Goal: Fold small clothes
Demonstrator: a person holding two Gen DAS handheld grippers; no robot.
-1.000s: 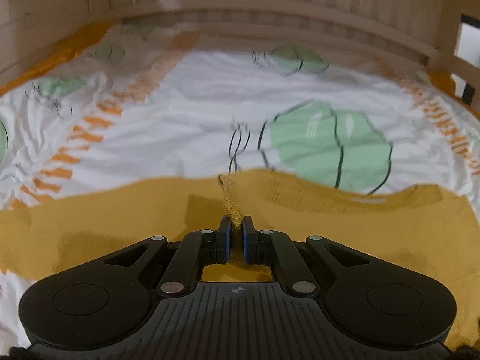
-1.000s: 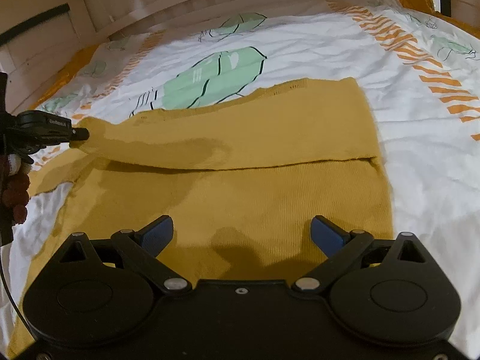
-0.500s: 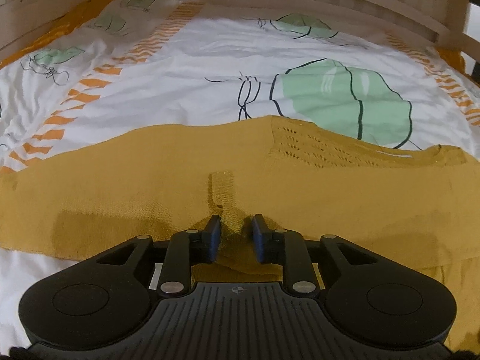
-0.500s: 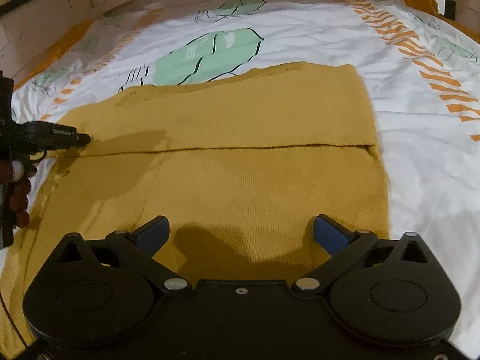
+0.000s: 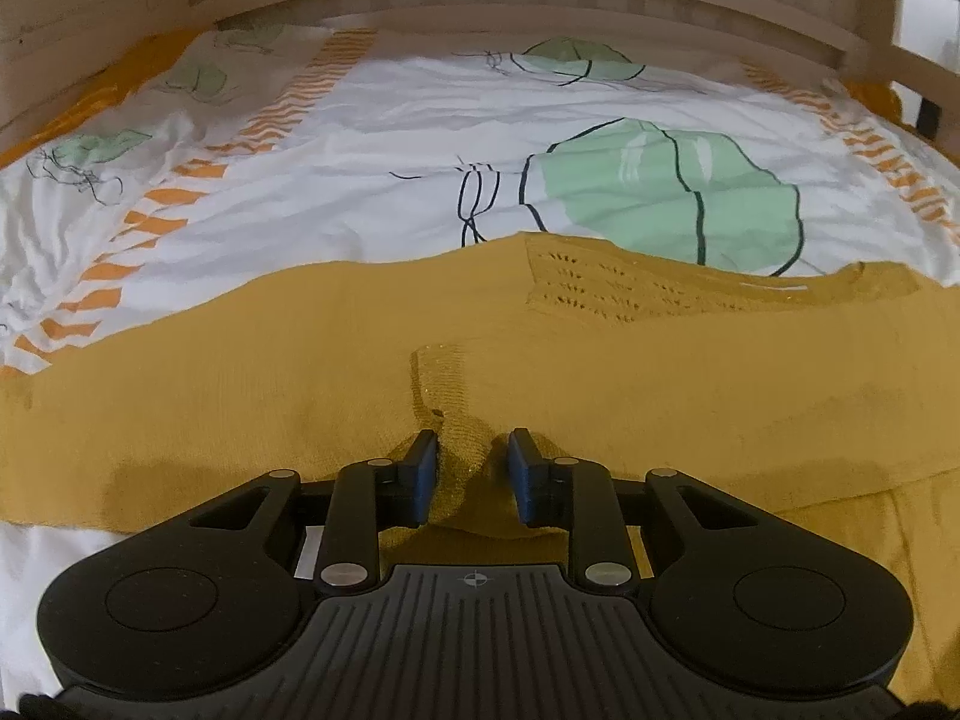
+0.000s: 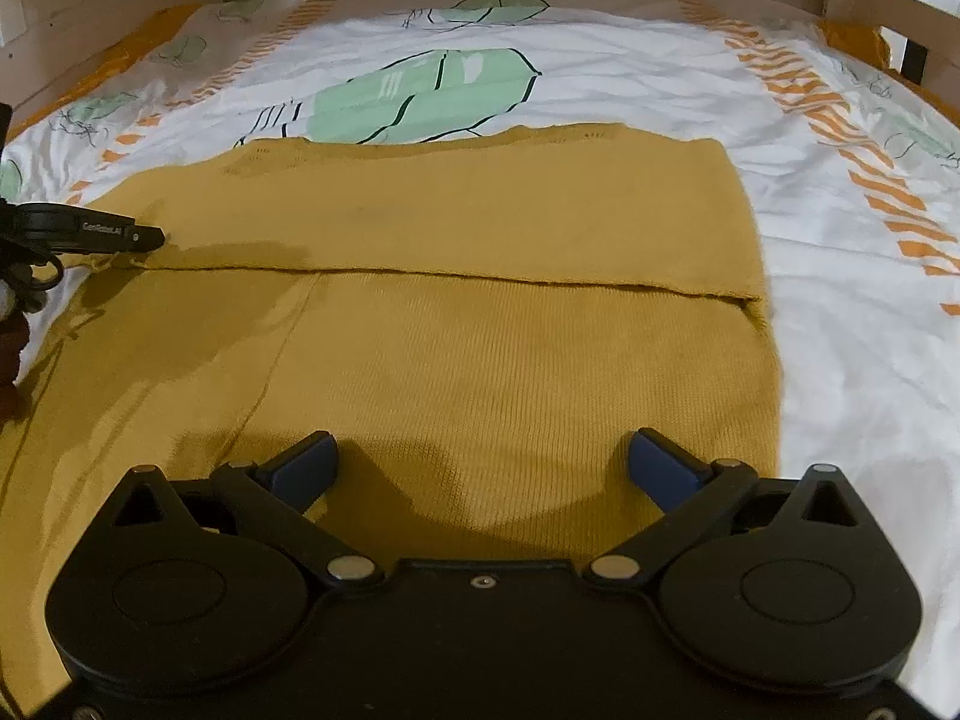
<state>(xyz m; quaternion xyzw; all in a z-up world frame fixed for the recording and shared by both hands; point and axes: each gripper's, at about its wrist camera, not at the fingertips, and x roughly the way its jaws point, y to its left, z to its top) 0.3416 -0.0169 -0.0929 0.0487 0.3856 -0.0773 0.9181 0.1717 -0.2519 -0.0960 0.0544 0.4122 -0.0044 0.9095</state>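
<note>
A mustard-yellow knitted garment [image 6: 492, 324] lies flat on the bed, its far part folded over toward me with the fold edge running across the middle. In the left wrist view the garment [image 5: 240, 396] fills the foreground, with a small rumpled ridge of cloth between the fingers. My left gripper [image 5: 471, 465] is partly open, its pads apart around that ridge and low on the cloth; it also shows at the left edge of the right wrist view [image 6: 141, 238]. My right gripper [image 6: 480, 462] is wide open and empty above the near part of the garment.
The white bedsheet [image 6: 600, 72] with green leaf prints and orange stripes covers the bed. A wooden slatted bed frame [image 5: 540, 0] stands at the far side and at the right. A person's hand [image 6: 9, 324] shows at the left edge.
My left gripper lowered the folded edge onto the garment and opened its jaws, letting go of the cloth. The fold now lies flat. The right gripper stayed open and nearly still.
</note>
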